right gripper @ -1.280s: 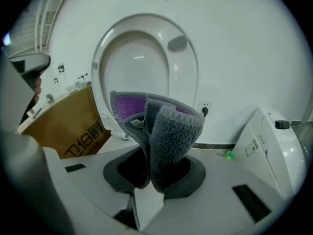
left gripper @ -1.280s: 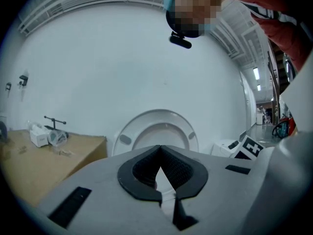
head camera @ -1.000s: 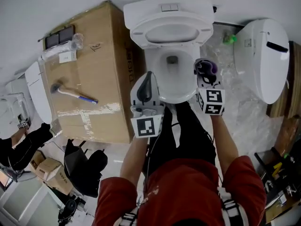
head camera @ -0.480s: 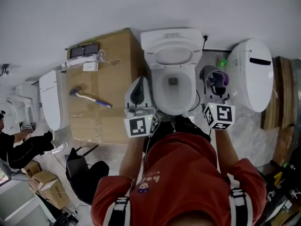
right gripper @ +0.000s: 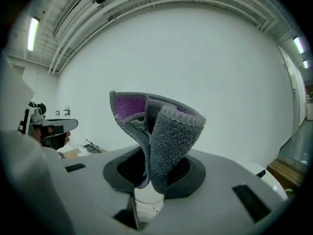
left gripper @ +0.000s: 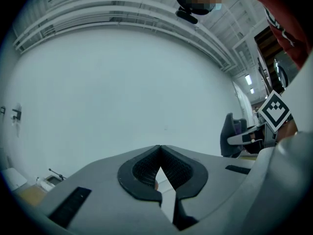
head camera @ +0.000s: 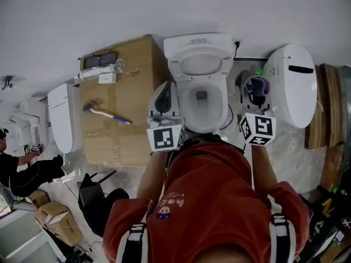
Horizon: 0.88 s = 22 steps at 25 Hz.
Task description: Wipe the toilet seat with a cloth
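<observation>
Both forearms reach forward, with the grippers level and well apart. Left gripper (head camera: 166, 92): jaws pressed together tip to tip, nothing between them. Right gripper (head camera: 255, 87): jaws clamped on a folded grey and purple cloth (right gripper: 161, 131), which stands up past the tips.

Left gripper (left gripper: 159, 150): jaws closed, the dark ribbed pads meeting at their tips with nothing between them. The gripper's grey body fills the lower part of the frame.

Behind it stands a plain white wall (left gripper: 122, 92), with pale ceiling beams (left gripper: 73, 13) running across the top.

At the right edge is the right gripper (left gripper: 233, 133), seen from the side. Its marker cube (left gripper: 275, 110) faces the camera. The state of its jaws cannot be determined from here.

Upper right: the person's red garment (left gripper: 288, 28).

Lower left: a corner of a cardboard box (left gripper: 27, 195). The small items on it are too indistinct to identify.
</observation>
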Tool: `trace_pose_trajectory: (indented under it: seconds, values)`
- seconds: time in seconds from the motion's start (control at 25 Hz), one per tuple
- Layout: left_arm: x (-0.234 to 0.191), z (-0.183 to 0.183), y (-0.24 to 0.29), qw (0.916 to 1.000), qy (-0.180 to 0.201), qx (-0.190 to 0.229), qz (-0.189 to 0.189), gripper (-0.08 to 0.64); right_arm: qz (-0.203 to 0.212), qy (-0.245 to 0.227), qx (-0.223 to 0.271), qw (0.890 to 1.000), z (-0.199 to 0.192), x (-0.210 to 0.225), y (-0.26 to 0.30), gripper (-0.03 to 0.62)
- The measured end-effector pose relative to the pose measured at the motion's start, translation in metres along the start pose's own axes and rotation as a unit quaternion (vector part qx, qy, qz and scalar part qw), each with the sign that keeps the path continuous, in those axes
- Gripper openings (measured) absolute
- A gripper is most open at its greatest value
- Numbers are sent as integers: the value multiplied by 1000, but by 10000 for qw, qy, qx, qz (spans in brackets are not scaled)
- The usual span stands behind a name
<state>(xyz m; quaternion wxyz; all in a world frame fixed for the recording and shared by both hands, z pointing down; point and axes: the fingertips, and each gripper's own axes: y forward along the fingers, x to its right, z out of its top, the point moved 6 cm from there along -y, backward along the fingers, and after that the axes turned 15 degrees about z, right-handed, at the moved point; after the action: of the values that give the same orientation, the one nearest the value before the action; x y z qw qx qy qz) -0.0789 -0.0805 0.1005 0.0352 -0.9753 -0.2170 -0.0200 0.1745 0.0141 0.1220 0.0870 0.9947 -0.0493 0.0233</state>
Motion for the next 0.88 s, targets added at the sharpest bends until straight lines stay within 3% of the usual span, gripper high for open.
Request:
trace_pose_trajectory:
  seconds: [0.28,0.44,0.52,0.68,0.88]
  values:
    - [24,-26,34,9957,838,-237,-312,14,-77,118,-89,9999,-10,9,-2,83]
    - [42,-46,60,9861,1465,-569,-543,27,-84,130,-160,9998,-13,15,-2,83]
    - [49,-59,74,9788,1796,-718,-667,71,-111,131,-191,9997,-15,16,-3,83]
    - [65,-81,108,9520,2799,-814,-940,95,-102,156,-194,9996,-16,19,-2,83]
    - [89,-111,152,9053,3940,-923,-1294,95,-176,161,-257,9994,-18,26,-8,83]
